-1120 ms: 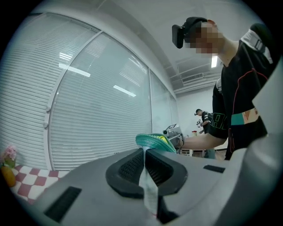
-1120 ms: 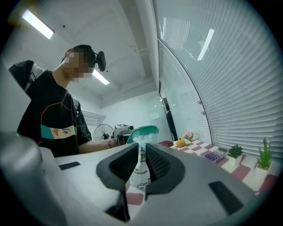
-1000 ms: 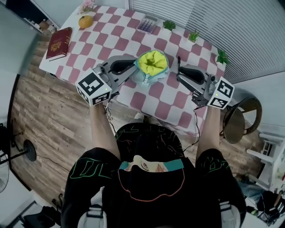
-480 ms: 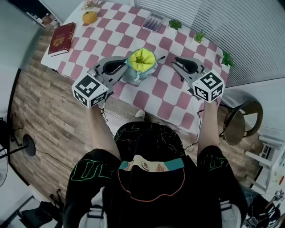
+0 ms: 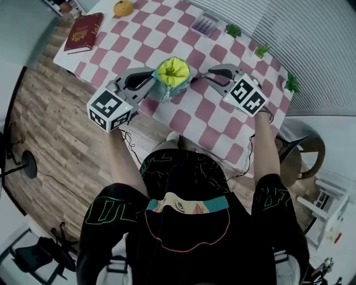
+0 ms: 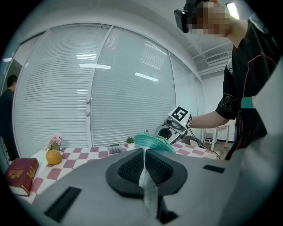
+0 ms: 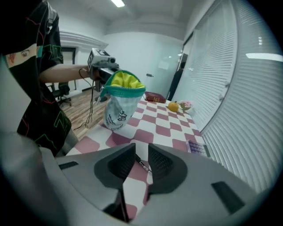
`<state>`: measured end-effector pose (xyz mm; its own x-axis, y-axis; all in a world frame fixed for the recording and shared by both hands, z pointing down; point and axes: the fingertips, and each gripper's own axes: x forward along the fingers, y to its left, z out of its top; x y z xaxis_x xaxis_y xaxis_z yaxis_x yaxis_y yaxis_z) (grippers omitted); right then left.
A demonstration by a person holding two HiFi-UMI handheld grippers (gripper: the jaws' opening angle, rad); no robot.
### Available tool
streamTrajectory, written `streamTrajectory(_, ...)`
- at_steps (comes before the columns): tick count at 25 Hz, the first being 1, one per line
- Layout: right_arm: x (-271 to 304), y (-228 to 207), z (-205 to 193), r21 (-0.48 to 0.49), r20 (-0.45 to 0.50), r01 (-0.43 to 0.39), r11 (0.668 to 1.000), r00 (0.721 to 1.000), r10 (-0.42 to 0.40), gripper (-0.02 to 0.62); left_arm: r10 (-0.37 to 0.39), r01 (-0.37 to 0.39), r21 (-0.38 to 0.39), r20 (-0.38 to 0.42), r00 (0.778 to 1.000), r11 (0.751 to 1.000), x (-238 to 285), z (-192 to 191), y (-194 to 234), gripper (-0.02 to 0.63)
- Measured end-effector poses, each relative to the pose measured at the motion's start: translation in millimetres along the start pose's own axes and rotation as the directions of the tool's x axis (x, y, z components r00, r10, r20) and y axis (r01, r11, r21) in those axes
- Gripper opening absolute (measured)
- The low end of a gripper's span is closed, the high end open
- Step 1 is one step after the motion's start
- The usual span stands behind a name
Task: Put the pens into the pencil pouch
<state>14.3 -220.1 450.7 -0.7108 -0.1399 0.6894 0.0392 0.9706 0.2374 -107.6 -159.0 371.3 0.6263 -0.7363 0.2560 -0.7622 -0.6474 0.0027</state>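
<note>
The left tongs (image 6: pixel 144 154) are squeezed tight on the pencil pouch (image 5: pixel 171 77), pinching a strip of its cloth just under the green zip rim. I think they hold it this way so the pouch stands up with its mouth open to the top. The yellow inside shows like a little cup. The right tongs (image 7: pixel 141 151) are only a little way apart, and a thin dark pen (image 7: pixel 142 164) sits pinched at their tips. They tilt down and point at the pouch from the other side, so the pen is near the open mouth but not in it yet. That looks like a good way to line the pen up before it goes in. The pouch is by the near edge of the counter (image 5: pixel 183 119), which has a pink and white check cloth. I cannot tell if its bottom rests there. No other pens show on the counter. Farther back, well apart from the pouch, lie a red book (image 5: pixel 83 32) and an orange fruit (image 5: pixel 123 8). Small green plants (image 5: pixel 233 31) stand by the window blinds. The next move needs care, because the pen is thin and the mouth is soft.
</note>
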Motion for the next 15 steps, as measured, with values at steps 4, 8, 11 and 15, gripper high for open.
streamTrajectory(4,30.5,10.1,1.0,-0.13,-0.116,-0.113,0.985,0.988,0.097,0.075,0.032,-0.033,-0.03,-0.012,0.999,0.999,-10.8,-11.3,5.1,0.006)
streamTrajectory(8,59.8,13.3,-8.3,-0.256,-0.257,-0.199,0.946,0.958,0.132,0.09,0.053,-0.055,-0.047,-0.039,0.998,0.997,-18.8,-26.8,7.1,0.008)
streamTrajectory(11,78.4,17.2,-13.4,-0.316,-0.328,-0.27,0.909,0.931,0.162,0.106,0.066,-0.068,-0.051,-0.055,0.996,0.996,-24.4,-34.2,6.0,0.008)
streamTrajectory(15,96.6,27.9,-23.0,-0.369,-0.419,-0.368,0.853,0.886,0.2,0.106,0.075,-0.078,-0.066,-0.045,0.996,0.995,-32.7,-38.4,3.4,0.008)
